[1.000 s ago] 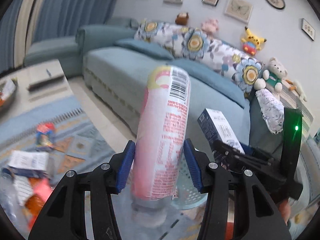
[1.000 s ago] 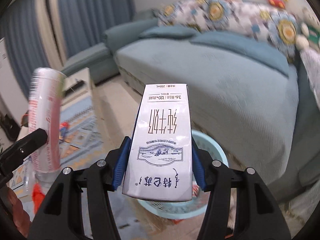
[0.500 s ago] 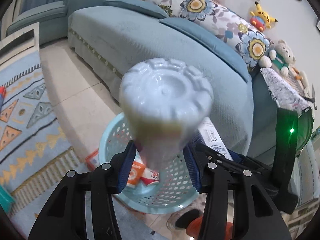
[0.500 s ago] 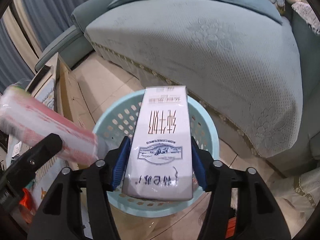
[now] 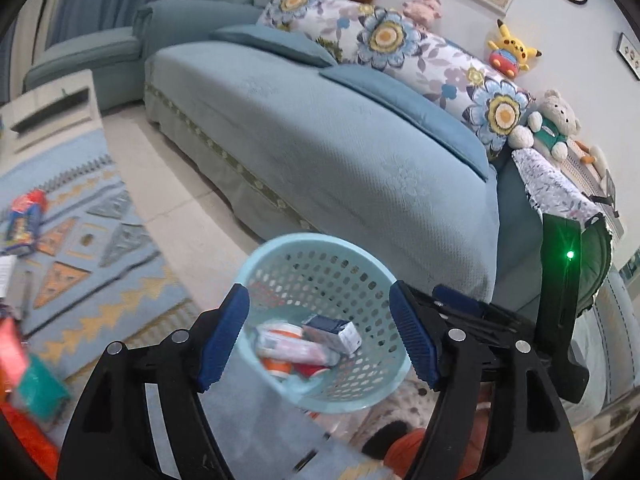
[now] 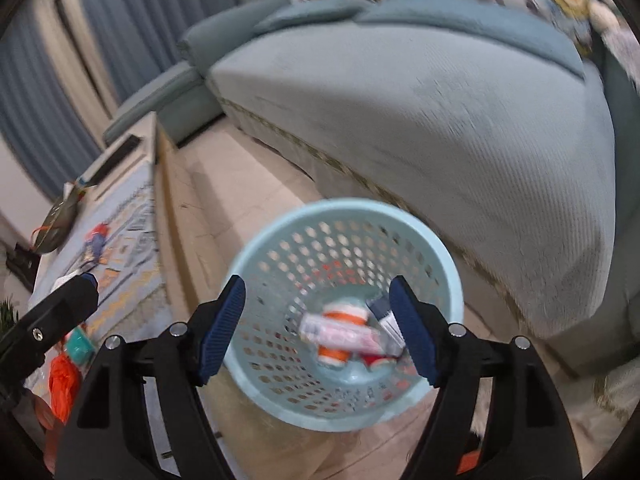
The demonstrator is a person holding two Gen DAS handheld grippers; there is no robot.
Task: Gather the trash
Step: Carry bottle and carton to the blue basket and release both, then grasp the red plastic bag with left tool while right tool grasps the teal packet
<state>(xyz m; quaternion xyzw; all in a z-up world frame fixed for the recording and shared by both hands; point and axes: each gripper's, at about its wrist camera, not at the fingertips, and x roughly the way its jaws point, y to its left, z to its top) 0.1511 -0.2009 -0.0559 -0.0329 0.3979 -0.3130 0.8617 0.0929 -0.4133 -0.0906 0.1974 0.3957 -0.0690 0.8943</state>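
A light blue perforated basket point(image 5: 280, 248) stands on the floor beside the sofa; it also shows in the right wrist view point(image 6: 440, 248). Inside lie a pink tube point(image 5: 292, 346), a white and blue carton point(image 5: 334, 332) and an orange-and-white item point(image 5: 278, 365). The right wrist view shows the tube point(image 6: 340, 334) and the carton point(image 6: 386, 320) too. My left gripper point(image 5: 320, 340) is open and empty above the basket. My right gripper point(image 6: 318, 330) is open and empty above it as well, and it shows in the left wrist view point(image 5: 460, 308).
A blue sofa point(image 5: 340, 152) with floral cushions runs behind the basket. A patterned rug point(image 5: 80, 240) with scattered wrappers point(image 5: 24, 216) lies to the left. A low table point(image 6: 120, 152) stands at the far left. Orange and teal trash point(image 6: 64, 376) lies near my left gripper point(image 6: 56, 312).
Both grippers opened. The pink tube left my left gripper and the carton left my right gripper; both now lie in the basket.
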